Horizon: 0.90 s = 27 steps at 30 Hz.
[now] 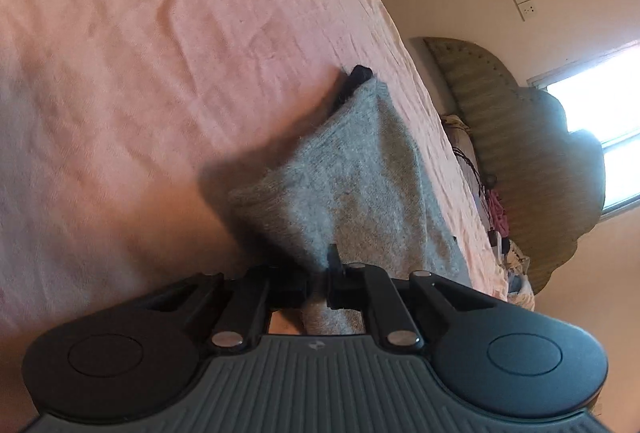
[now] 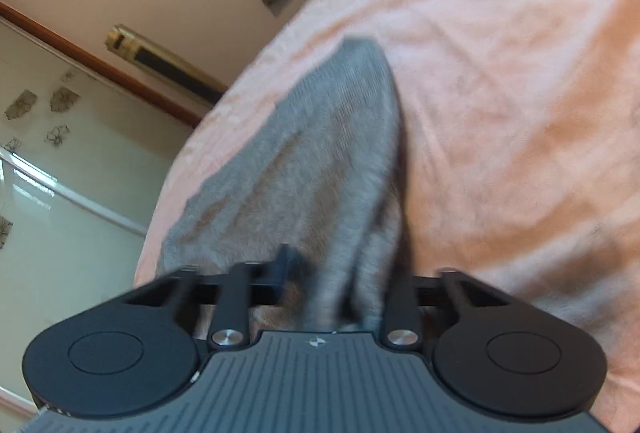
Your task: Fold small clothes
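Note:
A small grey knitted garment [image 1: 352, 185] lies on the pink bedsheet [image 1: 140, 73]. My left gripper [image 1: 318, 283] is shut on its near edge and lifts that edge off the sheet. At the garment's far corner a black gripper tip [image 1: 358, 77] shows. In the right wrist view the same grey garment [image 2: 320, 161] runs from my right gripper [image 2: 340, 289] up across the sheet [image 2: 500, 113]. The cloth passes between the fingers; one finger [image 2: 286, 265] shows left of it, the other is hidden.
A woven olive headboard [image 1: 520, 161] and a pile of small things [image 1: 496, 217] stand past the bed's edge. A bright window [image 1: 600, 137] and wall sockets [image 1: 524, 1] are beyond. The right wrist view shows a wardrobe door [image 2: 60, 173] with flower decals.

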Tool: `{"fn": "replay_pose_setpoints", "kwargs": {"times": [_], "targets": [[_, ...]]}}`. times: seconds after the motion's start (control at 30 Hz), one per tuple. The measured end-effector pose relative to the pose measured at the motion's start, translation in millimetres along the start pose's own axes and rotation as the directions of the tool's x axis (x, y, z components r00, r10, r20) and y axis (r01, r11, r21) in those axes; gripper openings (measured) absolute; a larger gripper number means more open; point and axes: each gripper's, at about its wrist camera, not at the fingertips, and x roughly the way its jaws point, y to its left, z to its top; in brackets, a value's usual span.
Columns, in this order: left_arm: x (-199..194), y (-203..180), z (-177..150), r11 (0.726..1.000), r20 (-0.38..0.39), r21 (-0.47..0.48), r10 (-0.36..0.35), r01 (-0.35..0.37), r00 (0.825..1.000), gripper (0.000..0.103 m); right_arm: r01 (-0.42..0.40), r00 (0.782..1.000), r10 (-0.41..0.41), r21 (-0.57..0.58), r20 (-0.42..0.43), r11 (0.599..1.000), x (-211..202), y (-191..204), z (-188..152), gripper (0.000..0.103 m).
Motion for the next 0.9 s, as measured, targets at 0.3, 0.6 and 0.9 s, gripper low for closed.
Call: {"fn": "replay_pose_setpoints", "kwargs": {"times": [0.3,0.6,0.9], "targets": [[-53.1,-32.5,-11.1,0.991,0.052,0.123,-0.063,0.056,0.997,0.004,-0.129,0.992,0.129,0.038,0.008,0.991,-30.3,-2.6,5.1,0.013],[-92.5,19.5,-24.4,0.994,-0.009,0.084,-0.064,0.065,0.998,0.002,-0.119,0.991,0.119,0.001,-0.057,0.993,-88.4,-22.3,-24.8,0.021],[-53.7,27.0,-21.0,0.989,0.097,-0.073,-0.118,0.125,0.988,0.083,-0.116,0.993,0.117,0.077,-0.017,0.99,-85.3,-21.4,-45.0,0.084]]}}
